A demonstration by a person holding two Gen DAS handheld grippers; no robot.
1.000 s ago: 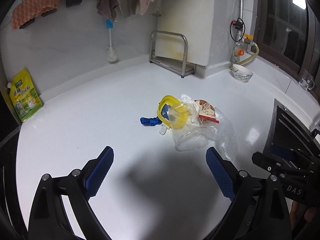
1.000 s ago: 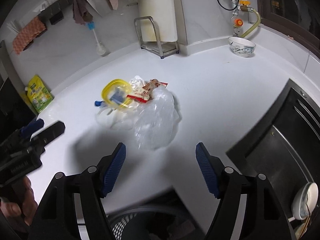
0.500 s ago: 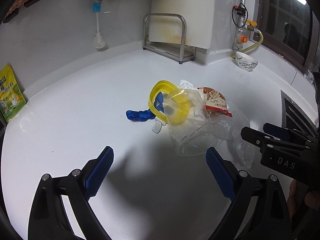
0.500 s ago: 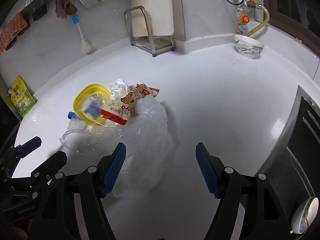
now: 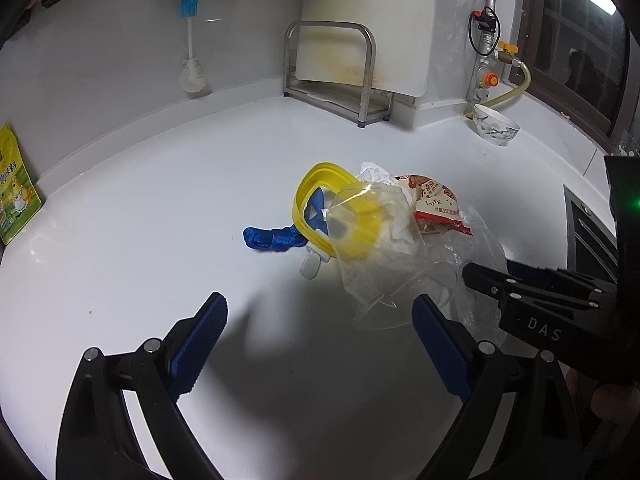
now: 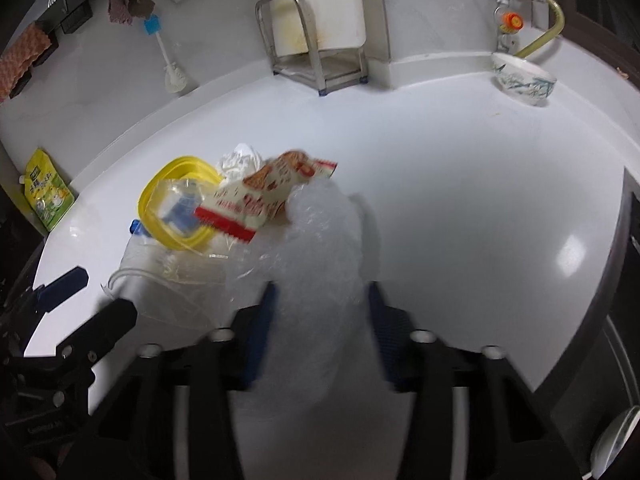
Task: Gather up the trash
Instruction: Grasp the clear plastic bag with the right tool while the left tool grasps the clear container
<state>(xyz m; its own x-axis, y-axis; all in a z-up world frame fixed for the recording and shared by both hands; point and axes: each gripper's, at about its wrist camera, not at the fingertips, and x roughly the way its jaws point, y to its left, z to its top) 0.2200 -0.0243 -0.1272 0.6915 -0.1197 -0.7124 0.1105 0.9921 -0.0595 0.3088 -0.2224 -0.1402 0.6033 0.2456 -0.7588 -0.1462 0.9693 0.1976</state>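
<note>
A heap of trash lies mid-counter: a yellow lid ring (image 5: 316,184), a blue strap (image 5: 272,238), a clear plastic cup (image 5: 384,264), a red snack wrapper (image 5: 436,204), crumpled white paper (image 5: 374,172) and a clear plastic bag (image 6: 320,248). My left gripper (image 5: 320,320) is open and empty, just short of the cup. My right gripper (image 6: 320,312) is blurred, its jaws narrowed around the near end of the plastic bag; the bag fills the gap between them. The wrapper (image 6: 264,196) and lid ring (image 6: 176,204) lie beyond it.
A metal rack (image 5: 340,76) with a cutting board stands at the back wall. A patterned bowl (image 5: 496,124) sits at back right, a yellow-green pouch (image 5: 12,196) at far left. A dark stove edge (image 6: 628,240) is on the right. A brush (image 5: 190,56) hangs on the wall.
Both grippers have moved in toward the trash heap. The right gripper's jaws have narrowed from wide open to either side of the plastic bag. The left gripper stays wide open.
</note>
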